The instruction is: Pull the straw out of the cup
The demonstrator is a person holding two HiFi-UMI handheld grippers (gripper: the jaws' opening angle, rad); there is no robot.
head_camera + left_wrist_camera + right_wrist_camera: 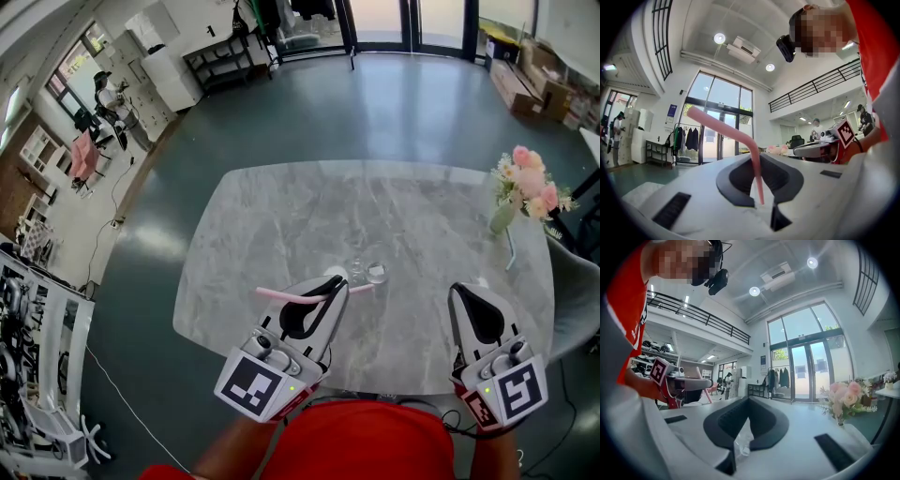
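Note:
My left gripper (339, 279) is shut on a pink bendy straw (281, 295), which lies level across its tips and sticks out to both sides. In the left gripper view the straw (736, 133) rises from the closed jaws (761, 204) and bends away to the left. The straw is apart from the cup. Small clear cup pieces (366, 272) rest on the marble table (281, 216) just beyond the left gripper's tips. My right gripper (466, 289) hovers at the right with its jaws together (740, 446). Only a pale glassy patch shows in the slit.
A vase of pink flowers (525, 187) stands at the table's right edge, also seen in the right gripper view (843, 399). A grey chair (577, 300) sits beside the table at the right. Shelves and people are far off at the left wall.

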